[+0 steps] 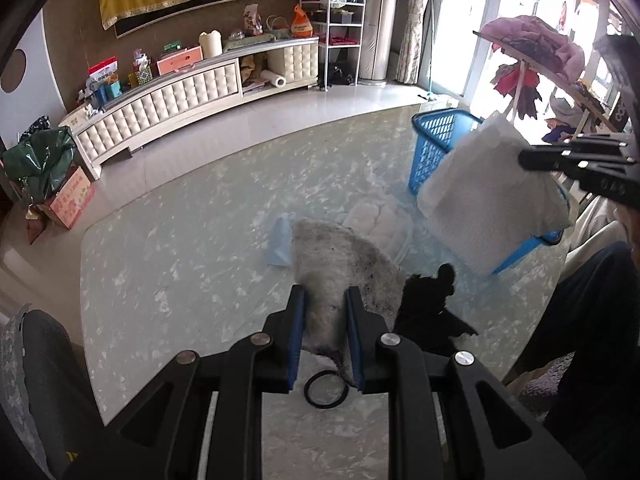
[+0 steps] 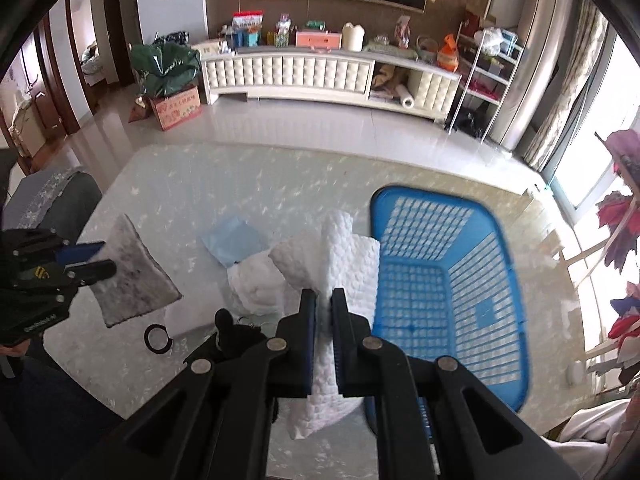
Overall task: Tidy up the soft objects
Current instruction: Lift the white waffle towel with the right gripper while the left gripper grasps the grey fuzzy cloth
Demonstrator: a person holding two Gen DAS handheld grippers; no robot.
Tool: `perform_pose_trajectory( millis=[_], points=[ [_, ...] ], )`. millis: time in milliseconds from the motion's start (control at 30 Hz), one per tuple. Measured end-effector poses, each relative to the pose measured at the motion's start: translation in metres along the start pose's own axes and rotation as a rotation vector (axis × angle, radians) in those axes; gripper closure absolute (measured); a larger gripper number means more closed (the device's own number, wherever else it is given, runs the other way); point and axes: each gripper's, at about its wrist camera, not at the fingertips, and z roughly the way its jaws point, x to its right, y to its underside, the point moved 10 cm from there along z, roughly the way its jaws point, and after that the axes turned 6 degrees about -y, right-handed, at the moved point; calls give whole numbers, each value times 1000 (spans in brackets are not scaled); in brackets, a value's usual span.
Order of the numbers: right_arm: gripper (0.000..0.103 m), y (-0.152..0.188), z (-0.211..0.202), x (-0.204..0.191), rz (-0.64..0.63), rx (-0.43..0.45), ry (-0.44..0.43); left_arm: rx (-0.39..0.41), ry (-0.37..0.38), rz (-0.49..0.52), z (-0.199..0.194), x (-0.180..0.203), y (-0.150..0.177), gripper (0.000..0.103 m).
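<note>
My left gripper [image 1: 325,300] is shut on a dirty grey fluffy cloth [image 1: 344,260], lifted over the glass table; both show in the right wrist view, the gripper [image 2: 96,258] and the cloth [image 2: 132,276]. My right gripper [image 2: 324,300] is shut on a white quilted cloth [image 2: 340,256] and holds it in the air beside the blue plastic basket [image 2: 448,280]. In the left wrist view that cloth [image 1: 492,200] hangs in front of the basket [image 1: 436,144], under the right gripper [image 1: 524,158].
On the table lie a light blue cloth [image 2: 236,240], a white padded item [image 2: 256,284], a black soft thing [image 1: 428,308] and a black ring [image 1: 325,390]. A chair back [image 1: 44,364] stands at the left edge. A clothes rack [image 1: 536,52] stands behind the basket.
</note>
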Motion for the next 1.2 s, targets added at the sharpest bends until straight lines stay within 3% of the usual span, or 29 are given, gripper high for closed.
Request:
perform_pose_trajectory(
  millis=[233, 367, 733, 900, 1200],
  points=[
    [96, -8, -31, 43, 6, 63, 58, 28, 24, 11, -6, 19, -16, 85],
    [96, -2, -33, 67, 16, 51, 96, 34, 42, 21, -5, 30, -22, 85],
    [96, 48, 66, 108, 78, -162, 80, -22, 24, 34, 14, 33, -21, 85],
    [96, 71, 110, 107, 103, -274, 23, -36, 17, 26, 17, 28, -18, 85],
    [96, 97, 150, 102, 126, -405, -58, -54, 14, 24, 24, 29, -19, 85]
  ],
)
